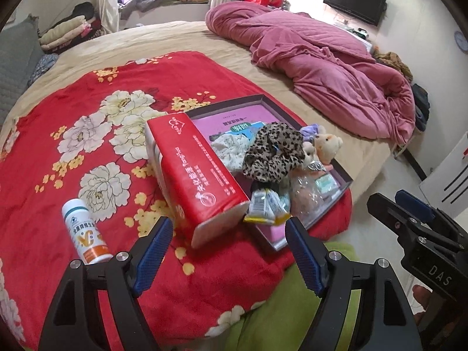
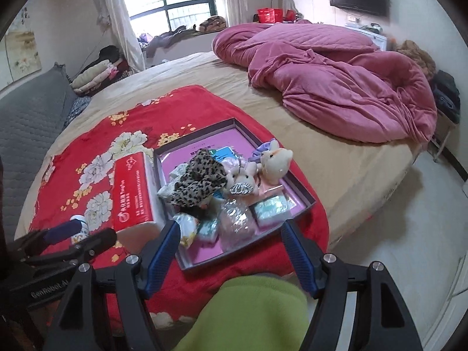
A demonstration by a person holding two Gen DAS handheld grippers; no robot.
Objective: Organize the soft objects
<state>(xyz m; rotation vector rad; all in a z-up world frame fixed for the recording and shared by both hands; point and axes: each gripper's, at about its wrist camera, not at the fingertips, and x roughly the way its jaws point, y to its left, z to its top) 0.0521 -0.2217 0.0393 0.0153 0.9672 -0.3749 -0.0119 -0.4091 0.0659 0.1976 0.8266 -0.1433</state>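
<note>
Red floral blanket point(image 2: 96, 158) on bed: tissue pack point(image 1: 199, 181), bottle point(image 1: 84, 231) left; tray point(image 2: 304, 196) holding scrunchie point(image 2: 199, 181), plush toys point(image 2: 275, 161). Left gripper point(image 1: 229, 247), right gripper point(image 2: 231, 248): jaws spread, empty.

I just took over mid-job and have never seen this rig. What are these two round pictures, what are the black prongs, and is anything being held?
No robot arm here: a person holds two hand-held grippers, each carrying a fisheye camera looking along its fingers. One picture is from the left gripper, the other from the right gripper. Both are open and hold nothing. On the red flowered blanket lie a shallow tray of soft things, such as a leopard scrunchie and small plush toys, a red tissue pack and a white bottle.
</note>
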